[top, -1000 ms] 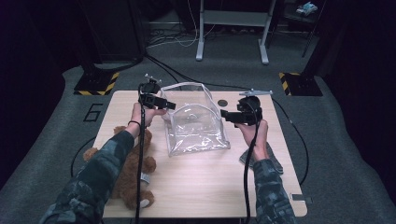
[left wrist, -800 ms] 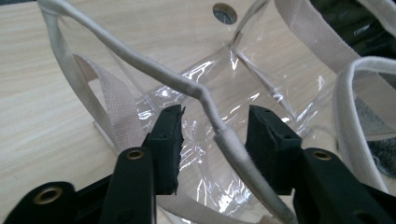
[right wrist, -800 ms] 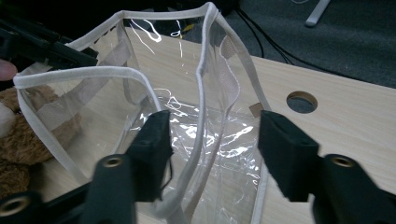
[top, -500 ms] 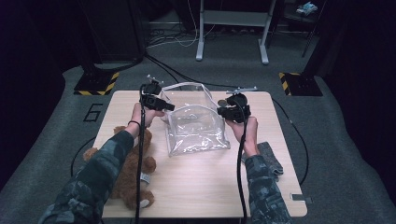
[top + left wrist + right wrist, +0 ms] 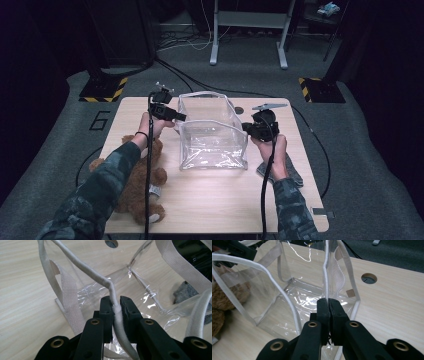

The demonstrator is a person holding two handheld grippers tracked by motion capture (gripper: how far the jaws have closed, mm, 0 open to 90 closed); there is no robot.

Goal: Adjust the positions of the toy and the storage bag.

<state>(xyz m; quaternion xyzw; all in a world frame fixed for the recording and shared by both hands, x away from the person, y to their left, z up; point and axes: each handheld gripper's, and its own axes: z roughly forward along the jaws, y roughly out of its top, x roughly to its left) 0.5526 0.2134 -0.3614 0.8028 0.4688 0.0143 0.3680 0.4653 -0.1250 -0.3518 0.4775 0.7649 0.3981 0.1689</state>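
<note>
A clear plastic bag with white corded edging and webbing straps stands mouth up in the middle of the wooden table. My left gripper is at its left rim. In the left gripper view the jaws have just been closing and now pinch the white cord of the rim. On the other side, my right gripper holds the bag's right rim. The right gripper view shows its jaws pressed together on the white edge. The bag hangs open between the two grippers.
A brown teddy bear lies at the table's front left, under my left forearm. By my right wrist lies a grey cloth. Behind the bag there is a round hole in the table. A stand and cables are on the floor beyond.
The right gripper came in to the bag's right rim and closed on it. The left gripper closed on the left rim. The bag's mouth now stands wider and squarer.
</note>
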